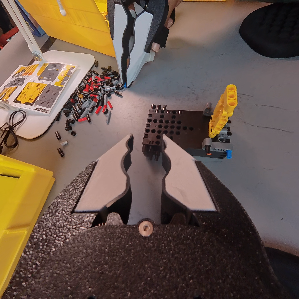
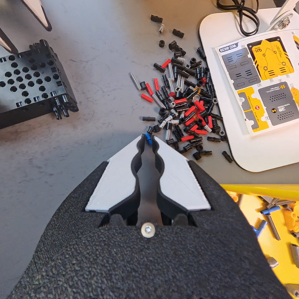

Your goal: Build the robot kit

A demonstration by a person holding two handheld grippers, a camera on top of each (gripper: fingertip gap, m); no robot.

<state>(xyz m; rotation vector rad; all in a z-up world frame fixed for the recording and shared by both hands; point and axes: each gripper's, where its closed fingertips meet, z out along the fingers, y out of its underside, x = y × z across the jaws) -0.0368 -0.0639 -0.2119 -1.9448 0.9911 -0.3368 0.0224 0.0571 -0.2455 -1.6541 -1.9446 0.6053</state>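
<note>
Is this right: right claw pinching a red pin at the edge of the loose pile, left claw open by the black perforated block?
Not quite: the pin in the right claw is blue, not red, as the right wrist view shows. The rest holds: it sits at the edge of the loose pile, and the left claw is open by the black perforated block.

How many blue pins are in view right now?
2. One blue pin is pinched at the tips of the right gripper beside the loose pile; another blue pin sticks out of the grey beam. The pile may hide more.
</note>
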